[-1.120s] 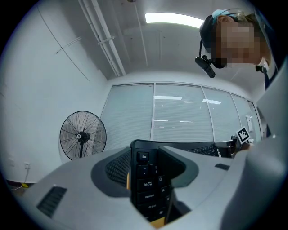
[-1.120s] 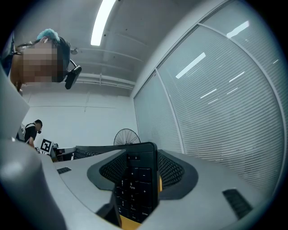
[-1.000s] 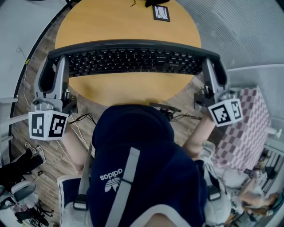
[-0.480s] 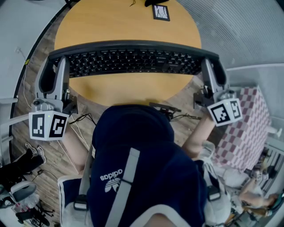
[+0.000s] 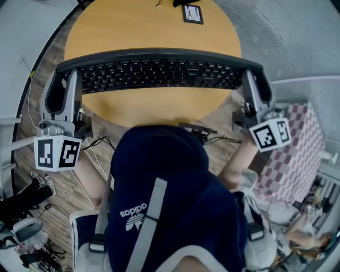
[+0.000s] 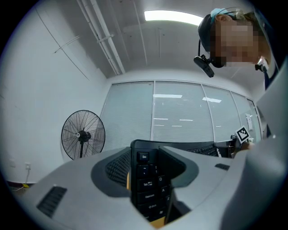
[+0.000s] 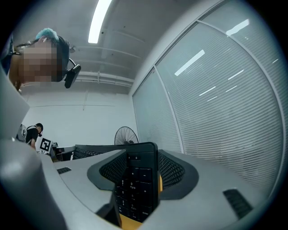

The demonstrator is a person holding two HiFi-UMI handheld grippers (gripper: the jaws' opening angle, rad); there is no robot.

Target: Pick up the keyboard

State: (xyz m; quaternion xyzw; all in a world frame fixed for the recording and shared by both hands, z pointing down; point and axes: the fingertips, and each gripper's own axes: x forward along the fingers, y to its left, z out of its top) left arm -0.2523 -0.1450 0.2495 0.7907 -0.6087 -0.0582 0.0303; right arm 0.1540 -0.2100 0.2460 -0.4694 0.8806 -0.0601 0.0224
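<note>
A long black keyboard (image 5: 159,71) is held in the air above the round wooden table (image 5: 154,29), keys facing me. My left gripper (image 5: 62,79) is shut on its left end, where the Esc key column (image 6: 146,184) sits clamped between the grey jaws. My right gripper (image 5: 255,79) is shut on its right end, with the number pad (image 7: 137,184) pinched between its jaws. The keyboard spans level between the two grippers.
A small framed card (image 5: 193,15) lies at the table's far edge beside a dark object (image 5: 183,3). A standing fan (image 6: 83,134) and blinds-covered glass walls (image 6: 180,119) surround the room. A pink checkered box (image 5: 295,154) stands at my right; cables (image 5: 101,142) trail on the wooden floor.
</note>
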